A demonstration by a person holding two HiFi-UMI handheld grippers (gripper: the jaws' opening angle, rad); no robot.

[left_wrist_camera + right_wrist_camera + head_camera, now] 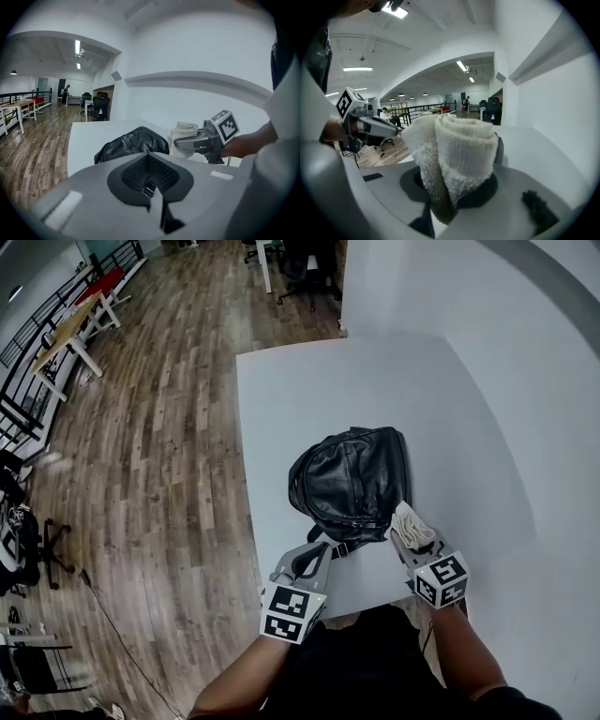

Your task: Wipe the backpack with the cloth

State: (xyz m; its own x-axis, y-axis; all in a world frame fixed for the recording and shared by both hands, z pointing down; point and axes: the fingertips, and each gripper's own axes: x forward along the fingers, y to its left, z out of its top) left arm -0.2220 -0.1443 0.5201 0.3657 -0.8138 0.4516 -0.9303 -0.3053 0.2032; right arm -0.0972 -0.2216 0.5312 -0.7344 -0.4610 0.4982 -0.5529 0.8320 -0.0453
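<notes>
My R gripper (pixel 405 540) pinches the rolled cloth (pixel 413 524) tight, w/ the roll sticking out past the jaws. The backpack (pixel 352 479) lies flat on the table (pixel 281 399), long axis running away from me. The cloth sits just beside the backpack's near-right corner, so the wipe should go fwd & left onto its black top. L gripper (pixel 322 553) is at the backpack's near-left by the strap (pixel 343 547), jaws pressed together. A small metal bit shows at their seam, can't tell what. R is nearer.
</notes>
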